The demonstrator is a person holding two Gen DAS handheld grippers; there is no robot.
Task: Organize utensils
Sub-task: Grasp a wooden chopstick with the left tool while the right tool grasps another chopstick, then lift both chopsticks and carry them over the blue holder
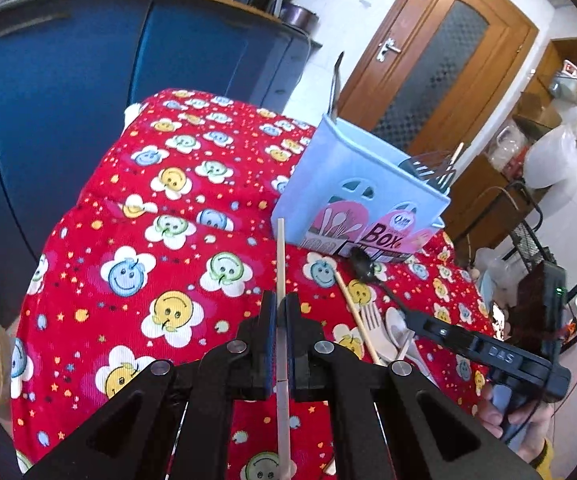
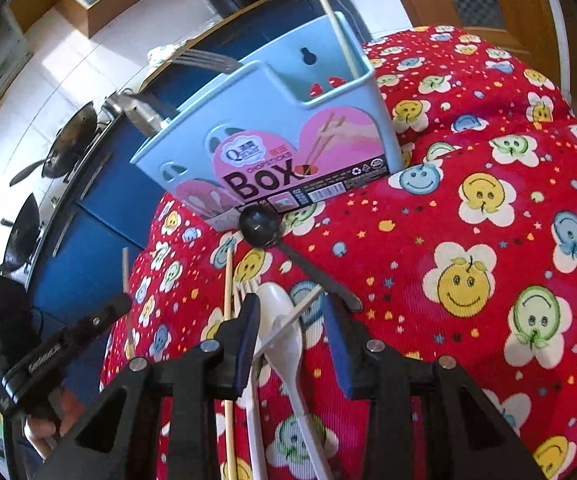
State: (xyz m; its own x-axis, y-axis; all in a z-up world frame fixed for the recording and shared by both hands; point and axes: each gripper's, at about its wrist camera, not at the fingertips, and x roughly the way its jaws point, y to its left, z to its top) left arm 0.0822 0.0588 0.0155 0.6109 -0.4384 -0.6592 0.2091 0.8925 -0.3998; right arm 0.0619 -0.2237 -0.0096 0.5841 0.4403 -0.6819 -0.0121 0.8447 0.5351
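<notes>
My left gripper [image 1: 281, 308] is shut on a wooden chopstick [image 1: 281, 256], held above the red smiley tablecloth [image 1: 168, 208]. It also shows in the right wrist view [image 2: 100, 316]. The blue chopsticks box [image 1: 352, 196] [image 2: 272, 136] stands on the cloth with a fork [image 2: 204, 59], a metal utensil [image 2: 140, 114] and a chopstick [image 2: 334, 20] in it. In front of the box lie a black spoon [image 2: 259, 226], a white plastic spoon [image 2: 284, 328], a white fork [image 1: 370, 316] and a chopstick [image 2: 228, 320]. My right gripper [image 2: 291, 308] is open over the white spoon.
Blue cabinets [image 1: 68, 92] with a worktop carrying pans [image 2: 68, 148] stand beyond the table. A wooden door [image 1: 440, 52] and cluttered shelves [image 1: 536, 136] are to the right. The table edge [image 2: 144, 264] drops off near the utensils.
</notes>
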